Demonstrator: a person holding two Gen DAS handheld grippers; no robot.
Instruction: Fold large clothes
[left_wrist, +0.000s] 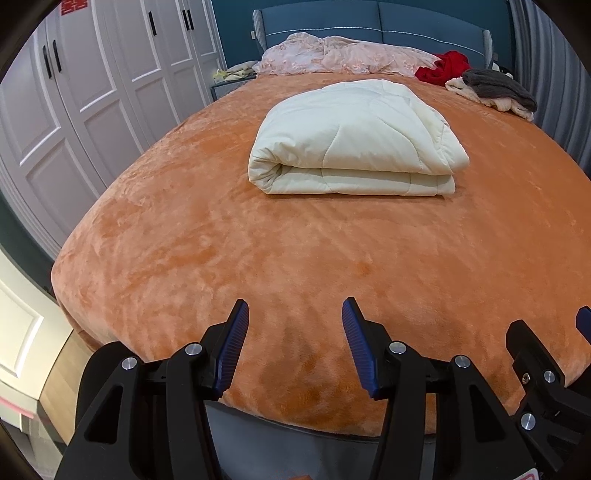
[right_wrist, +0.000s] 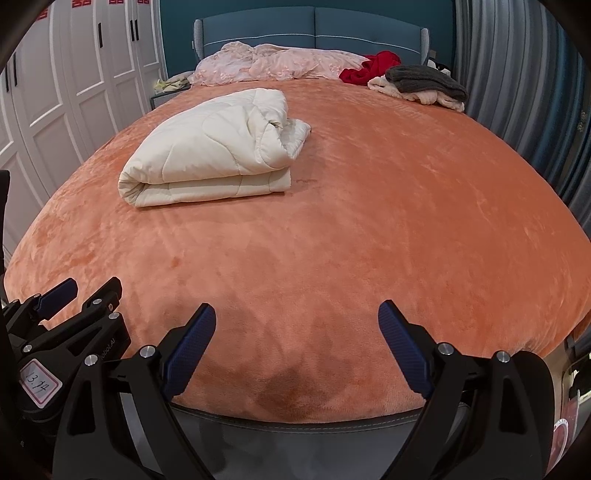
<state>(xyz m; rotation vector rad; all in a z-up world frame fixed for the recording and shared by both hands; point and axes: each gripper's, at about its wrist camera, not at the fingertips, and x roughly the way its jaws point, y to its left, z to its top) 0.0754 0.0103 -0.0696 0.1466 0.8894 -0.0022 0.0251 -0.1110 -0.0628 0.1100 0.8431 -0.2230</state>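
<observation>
Quilt (left_wrist: 354, 140) first: we see it cream-white and folded into a thick bundle, lying on the orange blanket (left_wrist: 258, 240) that covers the bed. In the left wrist view it sits in the upper middle of the frame; in the right wrist view it (right_wrist: 210, 147) lies in the upper left, with a loose end bunched at its right side.

We hold the left gripper (left_wrist: 294, 343) at the bottom of its frame, over the near edge of the bed, with its blue-padded fingers spread wide and nothing between them. The right gripper (right_wrist: 296, 347) hangs likewise at the bottom of its own frame, fingers parted and bare. Both are well apart from the quilt.

At the top of the frame, against the blue headboard (left_wrist: 376, 22), lies a rumpled pink cover (left_wrist: 332, 55). To its right sit a red garment (left_wrist: 443, 68) and a grey knit (left_wrist: 498, 86) piled on pale clothes (left_wrist: 491, 101). White wardrobe doors (left_wrist: 92, 92) fill the left side. We see no container in either view.
</observation>
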